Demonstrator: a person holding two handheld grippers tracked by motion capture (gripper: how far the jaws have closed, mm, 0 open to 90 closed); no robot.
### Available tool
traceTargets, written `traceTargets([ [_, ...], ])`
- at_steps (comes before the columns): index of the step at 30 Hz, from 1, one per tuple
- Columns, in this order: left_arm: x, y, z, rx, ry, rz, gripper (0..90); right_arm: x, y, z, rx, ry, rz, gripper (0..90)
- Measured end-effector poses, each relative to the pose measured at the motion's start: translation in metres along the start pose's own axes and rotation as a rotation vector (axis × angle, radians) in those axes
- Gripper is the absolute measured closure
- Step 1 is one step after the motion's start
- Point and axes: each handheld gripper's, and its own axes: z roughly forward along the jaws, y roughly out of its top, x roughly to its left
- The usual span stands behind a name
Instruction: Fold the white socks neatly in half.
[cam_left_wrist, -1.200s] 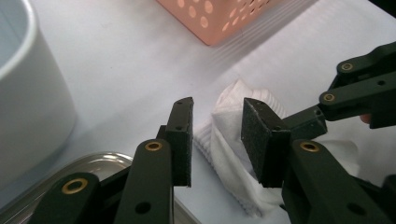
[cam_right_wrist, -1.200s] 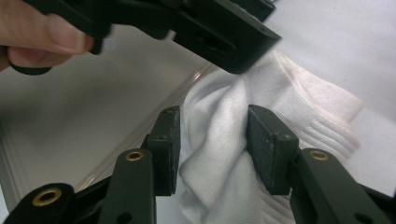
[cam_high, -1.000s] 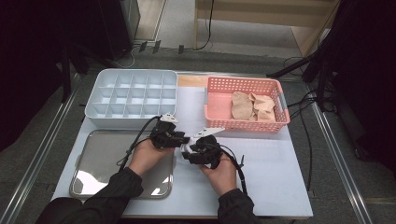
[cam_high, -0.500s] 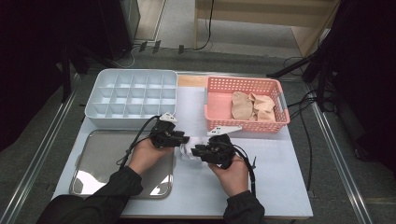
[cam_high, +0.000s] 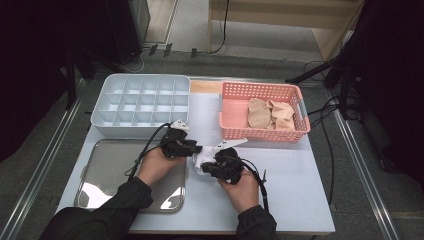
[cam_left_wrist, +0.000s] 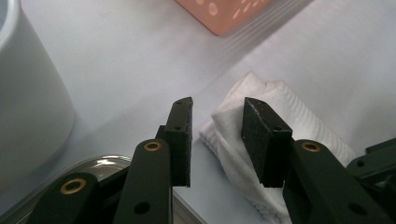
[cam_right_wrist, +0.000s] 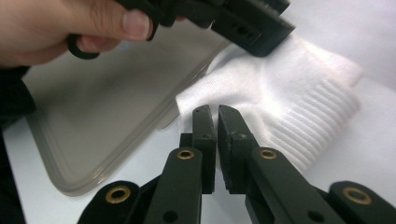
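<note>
On the white table (cam_high: 295, 200), beside the steel tray (cam_high: 105, 172) | folded white sock (cam_left_wrist: 275, 116): both hands have closed in from a second ago, fold nearly done | left gripper (cam_left_wrist: 217, 135): jaws parted, straddling its edge | right gripper (cam_right_wrist: 215, 122): pinched nearly shut at the sock's near edge, grip on it unclear.

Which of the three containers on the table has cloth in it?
The pink basket at the far right; beige cloth lies in it. The white divided box and the metal tray hold none.
</note>
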Motion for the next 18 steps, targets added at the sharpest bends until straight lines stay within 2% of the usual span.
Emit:
traceTargets([
  [7, -0.001, 0.001, -0.001, -0.008, 0.000, -0.001, 64.1, -0.001, -0.003, 0.012, 0.017, -0.011, -0.014, 86.7],
  [10, -0.004, 0.003, -0.005, -0.021, -0.001, 0.011, 62.8, -0.003, -0.004, 0.012, 0.016, -0.008, -0.012, 86.9],
  [15, -0.013, 0.005, -0.005, -0.030, -0.025, 0.033, 53.7, -0.003, -0.005, 0.013, 0.012, -0.007, -0.015, 86.9],
  [18, -0.015, 0.003, 0.000, -0.005, -0.036, 0.043, 49.0, -0.003, -0.005, 0.013, 0.013, -0.007, -0.021, 86.7],
])
